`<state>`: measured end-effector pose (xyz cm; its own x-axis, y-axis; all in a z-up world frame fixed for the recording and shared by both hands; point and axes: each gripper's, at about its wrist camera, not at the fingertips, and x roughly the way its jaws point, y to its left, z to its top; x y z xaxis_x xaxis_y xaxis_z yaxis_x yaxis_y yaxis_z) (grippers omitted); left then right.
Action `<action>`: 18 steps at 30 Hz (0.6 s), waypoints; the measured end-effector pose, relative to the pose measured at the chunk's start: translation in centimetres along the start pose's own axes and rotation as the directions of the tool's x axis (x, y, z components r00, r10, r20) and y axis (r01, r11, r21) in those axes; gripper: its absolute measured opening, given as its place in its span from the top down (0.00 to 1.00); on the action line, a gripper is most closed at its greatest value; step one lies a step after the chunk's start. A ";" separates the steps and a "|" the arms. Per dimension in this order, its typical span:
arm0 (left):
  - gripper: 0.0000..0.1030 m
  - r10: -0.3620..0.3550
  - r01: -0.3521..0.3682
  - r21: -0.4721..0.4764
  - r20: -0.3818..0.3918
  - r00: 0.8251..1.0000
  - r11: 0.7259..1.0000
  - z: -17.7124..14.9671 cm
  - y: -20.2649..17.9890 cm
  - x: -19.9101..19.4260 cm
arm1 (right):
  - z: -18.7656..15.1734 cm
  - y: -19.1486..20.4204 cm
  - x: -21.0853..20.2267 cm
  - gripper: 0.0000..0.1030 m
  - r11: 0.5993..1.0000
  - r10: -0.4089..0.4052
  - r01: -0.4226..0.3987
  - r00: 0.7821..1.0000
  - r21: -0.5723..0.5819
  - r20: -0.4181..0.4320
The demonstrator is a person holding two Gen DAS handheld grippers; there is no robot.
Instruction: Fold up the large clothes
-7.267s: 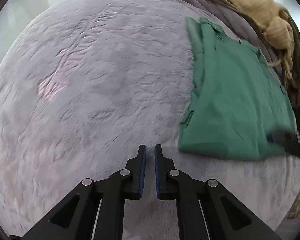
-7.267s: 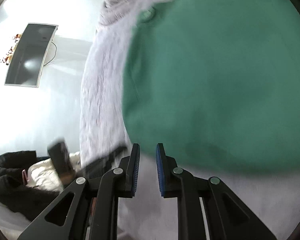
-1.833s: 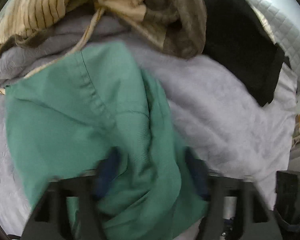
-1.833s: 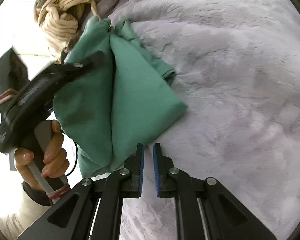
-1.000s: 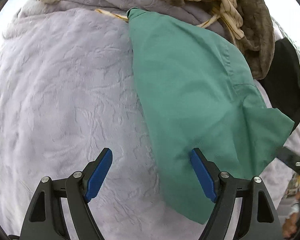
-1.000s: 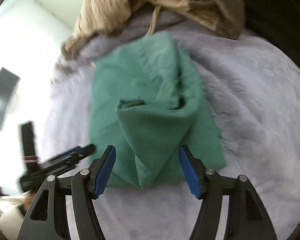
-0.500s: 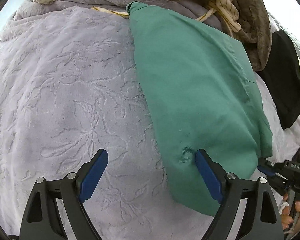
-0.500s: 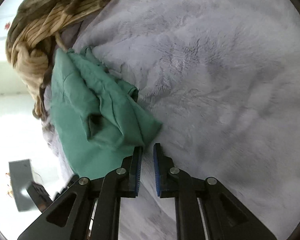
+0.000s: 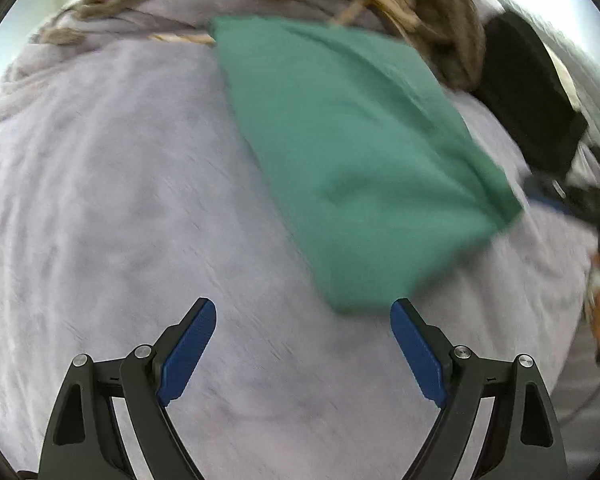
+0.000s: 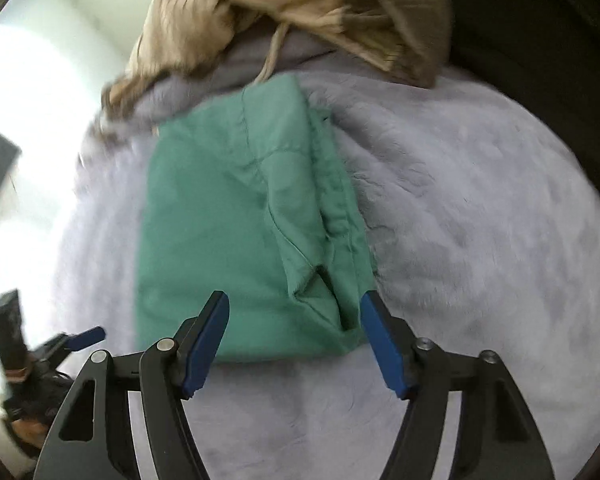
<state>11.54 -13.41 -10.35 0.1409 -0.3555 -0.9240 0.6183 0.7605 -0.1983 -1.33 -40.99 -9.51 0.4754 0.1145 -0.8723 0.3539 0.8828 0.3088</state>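
Note:
A green garment (image 9: 356, 152) lies folded in a compact rectangle on the pale lilac blanket (image 9: 120, 208). In the left wrist view my left gripper (image 9: 303, 346) is open and empty, just short of the garment's near corner. In the right wrist view the garment (image 10: 228, 236) shows layered folds along its right side. My right gripper (image 10: 294, 340) is open and empty, its blue pads (image 10: 206, 338) on either side of the garment's near edge. The left gripper also shows at the far left of the right wrist view (image 10: 80, 338).
A heap of beige and brown striped clothes (image 10: 284, 8) lies beyond the green garment. A black garment (image 9: 528, 96) lies at the right in the left wrist view. The lilac blanket (image 10: 480, 208) spreads around the green garment.
My right gripper has opened and swung round to face the garment's near edge. My left gripper has stayed open and pulled back slightly from the garment.

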 end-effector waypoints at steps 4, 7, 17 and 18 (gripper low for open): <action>0.13 0.009 -0.008 -0.015 0.021 1.000 1.000 0.3 -1.7 2.3 | 1.2 0.6 2.5 0.93 0.993 -0.095 0.090 0.994 -0.076 -0.061; 0.13 0.025 -0.022 -0.073 0.048 0.999 0.997 1.0 -1.2 2.9 | 1.7 -0.1 1.8 0.94 0.992 -0.111 0.109 0.993 -0.062 -0.028; 0.13 0.048 -0.049 -0.069 -0.011 0.999 0.996 -1.3 1.1 3.6 | -1.7 -10.8 5.2 0.94 0.929 0.032 0.019 0.991 0.370 -0.131; 0.13 0.062 -0.063 -0.064 -0.014 0.998 0.996 -1.5 1.3 3.1 | -2.0 -11.2 4.8 0.94 0.922 0.040 0.011 0.991 0.388 -0.125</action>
<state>11.61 -12.71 -13.99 0.1685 -0.3003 -0.9388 0.5574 0.8146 -0.1605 -4.65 -49.43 -17.88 0.3852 0.2060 -0.8995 0.6436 0.6386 0.4219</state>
